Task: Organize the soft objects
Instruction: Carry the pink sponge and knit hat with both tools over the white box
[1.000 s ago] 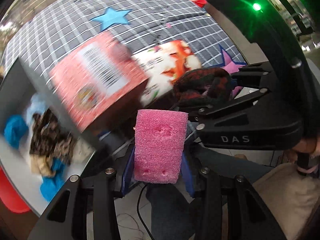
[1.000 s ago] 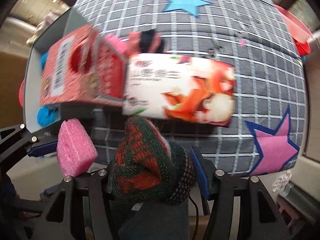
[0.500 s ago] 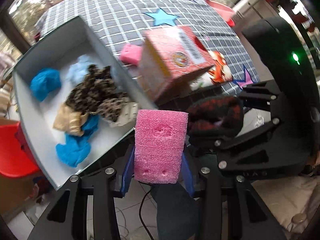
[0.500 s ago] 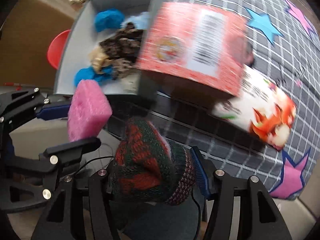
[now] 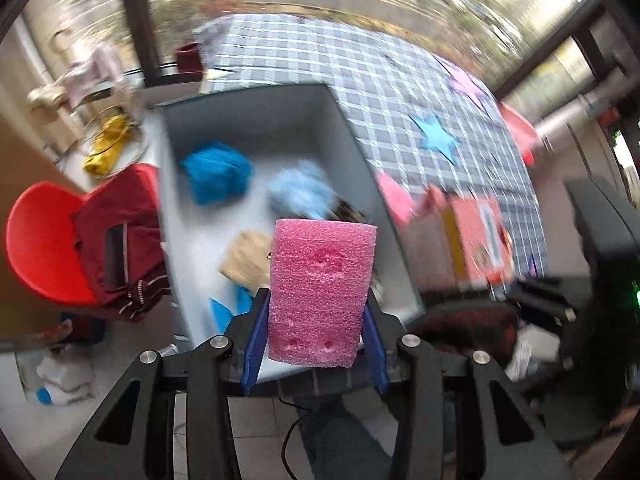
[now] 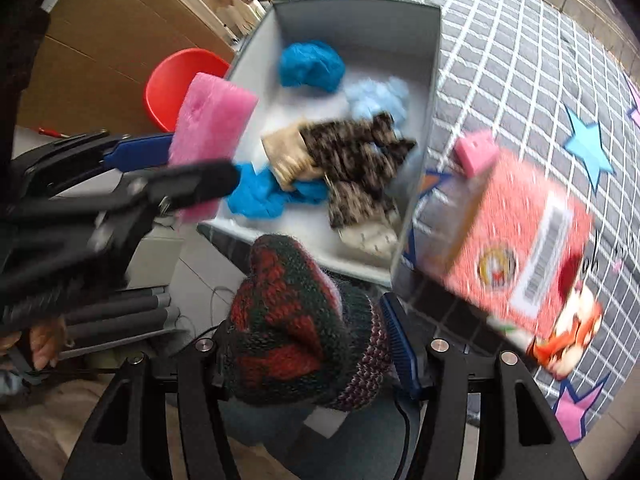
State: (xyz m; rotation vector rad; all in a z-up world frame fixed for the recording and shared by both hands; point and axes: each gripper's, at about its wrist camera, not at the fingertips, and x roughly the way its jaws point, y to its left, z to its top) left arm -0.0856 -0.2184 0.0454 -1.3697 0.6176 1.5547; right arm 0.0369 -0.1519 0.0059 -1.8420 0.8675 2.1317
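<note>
The pink foam block [image 5: 322, 292] sat upright between the blue pads of the left gripper [image 5: 316, 344], pinched at its lower half, and it hung over the near end of the grey bin [image 6: 434, 80]. Beside it, short of the bin's near wall, the right gripper [image 6: 308, 336] was clamped around a red-and-green knitted item [image 6: 292, 320], bunched between its jaws. Inside the bin lay a bright blue cloth [image 6: 310, 64], a pale blue tuft [image 6: 378, 98], a leopard-print fabric [image 6: 352, 152] and a beige piece [image 6: 282, 152]. Just outside the bin's right wall, on the checked tablecloth [image 6: 520, 60], a red carton [image 6: 528, 248] leaned, with a small pink block [image 6: 476, 152] at its upper edge. The likely trouble was placement: the knitted item looked not yet over the bin, so a release now would probably drop it to the floor in front of the bin. The two grippers also sat close together, and crowding the same end of the bin could knock the foam loose from its shallow grip. The carton showed a barcode and a round emblem, but motion blur left no writing on it readable.
</note>
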